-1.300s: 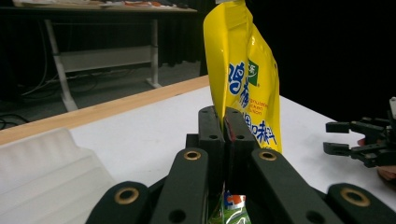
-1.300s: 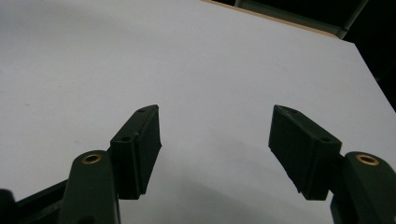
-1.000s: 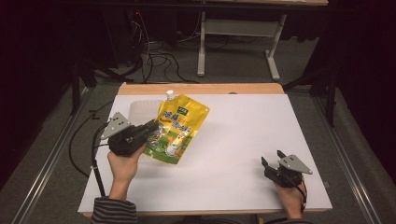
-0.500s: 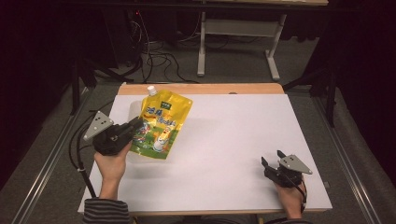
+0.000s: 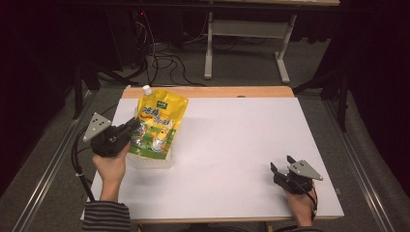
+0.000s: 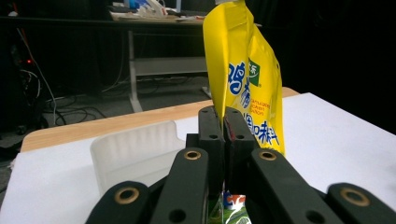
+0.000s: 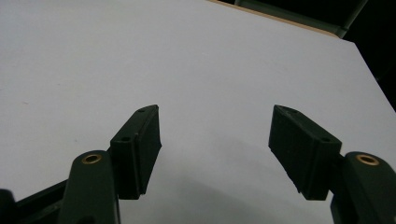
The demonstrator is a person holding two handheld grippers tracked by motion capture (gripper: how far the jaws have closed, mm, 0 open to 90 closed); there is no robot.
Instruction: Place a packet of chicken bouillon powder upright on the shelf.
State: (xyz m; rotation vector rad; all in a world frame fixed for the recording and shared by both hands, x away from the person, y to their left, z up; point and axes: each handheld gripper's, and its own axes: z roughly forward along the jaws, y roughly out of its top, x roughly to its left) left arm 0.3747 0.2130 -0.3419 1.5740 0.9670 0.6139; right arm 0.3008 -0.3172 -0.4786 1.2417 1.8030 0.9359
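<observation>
At table's left edge, left hand-held gripper (image 5: 129, 131) was clenched on yellow spout pouch (image 5: 157, 123), held upright w/ white cap up, above a clear plastic tray (image 6: 133, 151). Right hand-held gripper (image 5: 281, 166) sat released, well apart, on white table (image 5: 232, 145).

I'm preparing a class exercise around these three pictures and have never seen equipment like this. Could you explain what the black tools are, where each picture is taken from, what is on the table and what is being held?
A person sits at a white table with a hand-held black clamp in each hand. One picture looks down from above; the other two come from small cameras riding on each clamp, looking along its two jaws. The left gripper is shut on a yellow pouch with a white cap, holding it upright. Beside the pouch stands a clear plastic tray. The right gripper rests near the table's front right corner, its jaws open with nothing between them.
</observation>
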